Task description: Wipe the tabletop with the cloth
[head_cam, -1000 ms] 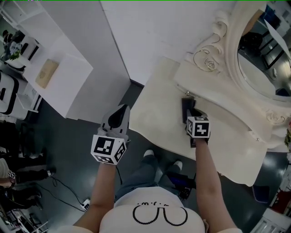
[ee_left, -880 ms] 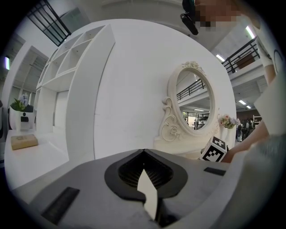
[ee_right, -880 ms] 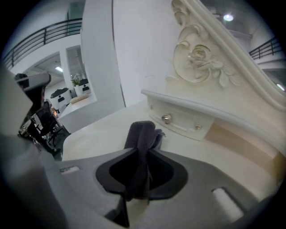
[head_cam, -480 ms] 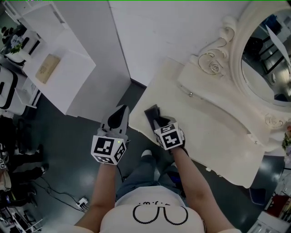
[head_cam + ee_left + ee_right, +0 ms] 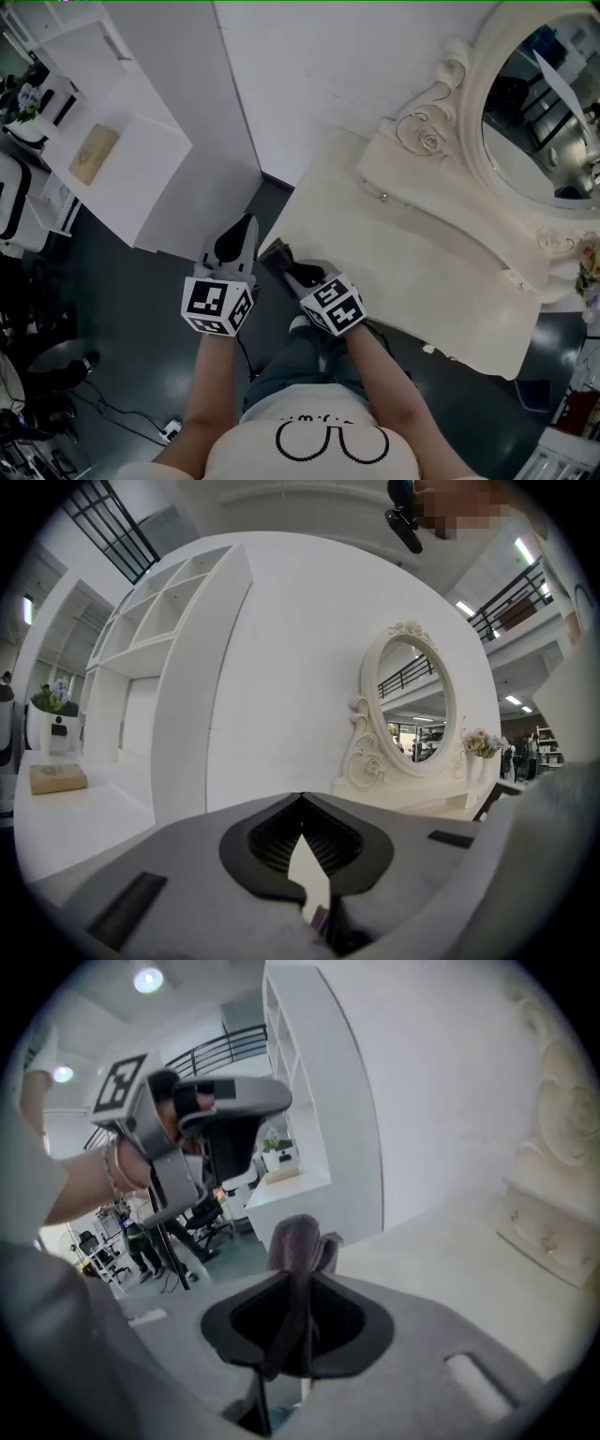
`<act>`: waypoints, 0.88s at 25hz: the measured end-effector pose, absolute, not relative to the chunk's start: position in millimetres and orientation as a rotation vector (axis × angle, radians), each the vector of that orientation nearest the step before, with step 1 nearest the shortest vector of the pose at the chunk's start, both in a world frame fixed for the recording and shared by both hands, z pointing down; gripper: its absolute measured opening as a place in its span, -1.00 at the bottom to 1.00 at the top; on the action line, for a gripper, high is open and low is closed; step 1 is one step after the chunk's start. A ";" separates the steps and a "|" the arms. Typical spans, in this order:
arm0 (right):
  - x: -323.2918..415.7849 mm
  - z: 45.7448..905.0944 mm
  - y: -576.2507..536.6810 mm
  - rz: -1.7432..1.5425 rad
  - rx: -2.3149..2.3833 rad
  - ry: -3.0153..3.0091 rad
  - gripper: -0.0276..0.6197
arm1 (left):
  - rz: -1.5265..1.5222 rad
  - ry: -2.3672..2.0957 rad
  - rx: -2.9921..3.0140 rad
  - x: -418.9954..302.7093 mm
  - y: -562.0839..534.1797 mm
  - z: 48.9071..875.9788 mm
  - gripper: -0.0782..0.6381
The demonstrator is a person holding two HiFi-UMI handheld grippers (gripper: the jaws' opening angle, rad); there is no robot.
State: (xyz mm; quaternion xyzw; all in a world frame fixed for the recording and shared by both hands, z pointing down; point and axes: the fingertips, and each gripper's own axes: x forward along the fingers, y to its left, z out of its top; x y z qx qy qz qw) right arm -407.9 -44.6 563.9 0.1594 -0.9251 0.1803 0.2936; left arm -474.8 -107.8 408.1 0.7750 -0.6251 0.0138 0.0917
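Your right tongs [image 5: 292, 270] are clenched on the cloth [image 5: 277, 254]. The dark fabric runs up between the two jaws and bunches out just past their tips. That bunch sits at the near left corner of the cream desk [image 5: 403, 253], right at its edge, with the dark floor [image 5: 141, 309] beyond. Your left tongs [image 5: 242, 234] hang off the desk over the floor, just beside that corner. Their jaws are pressed together at the tips with nothing between them. The cloth is near the left tongs but apart from them. The oval mirror [image 5: 539, 103] stands at the desk's far side, well apart from the cloth.
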 end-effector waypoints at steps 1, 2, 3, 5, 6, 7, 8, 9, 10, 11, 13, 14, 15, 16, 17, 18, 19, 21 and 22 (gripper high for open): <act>-400.2 550.2 -52.1 0.471 0.476 -2.494 -0.70 | 0.039 -1.855 2.314 -472.5 -109.7 405.1 -0.79; -390.2 535.8 -60.5 0.456 0.534 -2.520 -0.70 | 0.030 -1.854 2.322 -469.8 -111.6 401.8 -0.79; -378.2 520.9 -69.0 0.434 0.595 -2.543 -0.70 | 0.017 -1.856 2.329 -466.6 -113.6 397.7 -0.79; -350.1 488.5 -84.8 0.379 0.720 -2.591 -0.70 | -0.023 -1.864 2.346 -458.7 -117.9 386.7 -0.79; -334.9 471.3 -92.1 0.349 0.785 -2.616 -0.70 | -0.046 -1.870 2.357 -454.2 -120.8 380.2 -0.79; -319.4 453.8 -98.9 0.317 0.852 -2.640 -0.70 | -0.068 -1.874 2.369 -449.2 -124.0 373.4 -0.79; -303.6 436.6 -104.9 0.284 0.918 -2.661 -0.70 | -0.088 -1.874 2.384 -443.1 -127.1 366.5 -0.79; -287.5 420.2 -109.6 0.250 0.982 -2.678 -0.70 | -0.105 -1.870 2.401 -435.5 -129.4 359.8 -0.79; -271.2 404.7 -112.4 0.215 1.041 -2.692 -0.70 | -0.119 -1.862 2.420 -426.3 -130.2 353.3 -0.79; -255.0 390.0 -113.8 0.178 1.096 -2.703 -0.70 | -0.131 -1.851 2.442 -416.2 -129.9 346.7 -0.79; -224.0 361.3 -114.8 0.099 1.197 -2.724 -0.70 | -0.162 -1.835 2.489 -396.3 -129.1 332.1 -0.79; -209.6 347.7 -115.4 0.058 1.243 -2.733 -0.70 | -0.182 -1.830 2.509 -387.4 -129.6 324.6 -0.79; -196.5 335.4 -116.0 0.018 1.283 -2.738 -0.70 | -0.201 -1.826 2.526 -378.9 -130.4 317.9 -0.79; -184.8 324.7 -116.5 -0.019 1.314 -2.742 -0.70 | -0.213 -1.824 2.541 -370.9 -131.3 312.5 -0.79; -174.6 315.7 -116.9 -0.051 1.337 -2.745 -0.70 | -0.220 -1.824 2.554 -363.5 -131.7 308.4 -0.79; -165.8 307.8 -117.1 -0.079 1.356 -2.749 -0.70 | -0.225 -1.826 2.563 -357.0 -131.8 305.2 -0.79; -158.2 300.6 -117.1 -0.104 1.372 -2.752 -0.70 | -0.228 -1.831 2.568 -351.7 -131.4 302.6 -0.79; -145.7 288.2 -117.2 -0.140 1.396 -2.760 -0.70 | -0.230 -1.847 2.569 -344.1 -129.7 298.2 -0.79; -140.6 283.4 -117.6 -0.152 1.405 -2.765 -0.70 | -0.232 -1.858 2.569 -341.7 -128.5 295.7 -0.79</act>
